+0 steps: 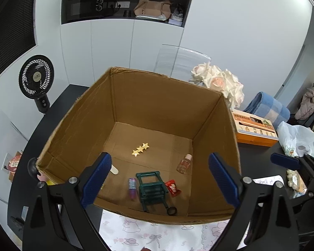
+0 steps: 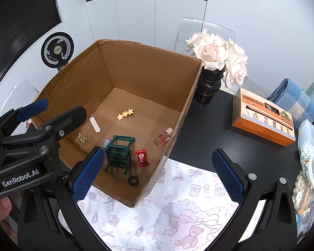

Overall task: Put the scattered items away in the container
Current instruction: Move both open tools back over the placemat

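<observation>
On the black table (image 2: pixel 215 125), an open cardboard box (image 2: pixel 148 71) holds a green toy chair (image 2: pixel 120 154), small bottle (image 2: pixel 163 137), red candy (image 2: pixel 142 158) and star clip (image 2: pixel 125 114); left tool (image 1: pixel 160 179) and right tool (image 2: pixel 157 173) hover released, empty.

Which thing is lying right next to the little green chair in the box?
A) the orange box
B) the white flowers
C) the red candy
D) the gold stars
C: the red candy lies on the floor of the cardboard box, right beside the tipped-over green chair, while the gold stars sit farther back.
</observation>
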The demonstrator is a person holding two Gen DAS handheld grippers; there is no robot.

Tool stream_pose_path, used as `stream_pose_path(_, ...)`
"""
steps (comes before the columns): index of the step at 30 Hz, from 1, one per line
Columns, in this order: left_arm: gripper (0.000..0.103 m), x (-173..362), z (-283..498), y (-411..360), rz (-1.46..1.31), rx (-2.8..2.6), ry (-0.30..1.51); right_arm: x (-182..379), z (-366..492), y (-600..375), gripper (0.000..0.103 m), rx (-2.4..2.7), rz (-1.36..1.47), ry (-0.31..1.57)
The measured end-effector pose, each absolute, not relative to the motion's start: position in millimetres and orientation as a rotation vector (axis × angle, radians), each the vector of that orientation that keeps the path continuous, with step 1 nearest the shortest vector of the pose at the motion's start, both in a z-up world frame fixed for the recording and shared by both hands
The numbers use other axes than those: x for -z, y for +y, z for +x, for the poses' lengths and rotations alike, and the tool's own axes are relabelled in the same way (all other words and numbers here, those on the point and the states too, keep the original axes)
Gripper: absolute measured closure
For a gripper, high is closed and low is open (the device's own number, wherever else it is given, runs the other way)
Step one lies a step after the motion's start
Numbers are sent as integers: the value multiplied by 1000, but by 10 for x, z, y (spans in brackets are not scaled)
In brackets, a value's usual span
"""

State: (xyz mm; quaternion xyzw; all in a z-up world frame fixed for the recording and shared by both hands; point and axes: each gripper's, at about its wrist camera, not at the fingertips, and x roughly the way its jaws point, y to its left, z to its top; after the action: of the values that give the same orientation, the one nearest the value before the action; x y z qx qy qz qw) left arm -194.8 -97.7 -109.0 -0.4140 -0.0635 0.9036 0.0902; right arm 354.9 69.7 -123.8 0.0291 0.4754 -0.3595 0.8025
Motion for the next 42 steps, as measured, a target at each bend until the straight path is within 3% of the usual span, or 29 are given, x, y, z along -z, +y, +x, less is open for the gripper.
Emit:
stream_pose_path(22,10,990,-1491,-86,-1095,-2609,-153,958,2425,509,0,870,128,956)
stream_pose_path(42,10,1397,-1157,1078,-1187,-2425,-89,944,922,72,0,1019,210,964)
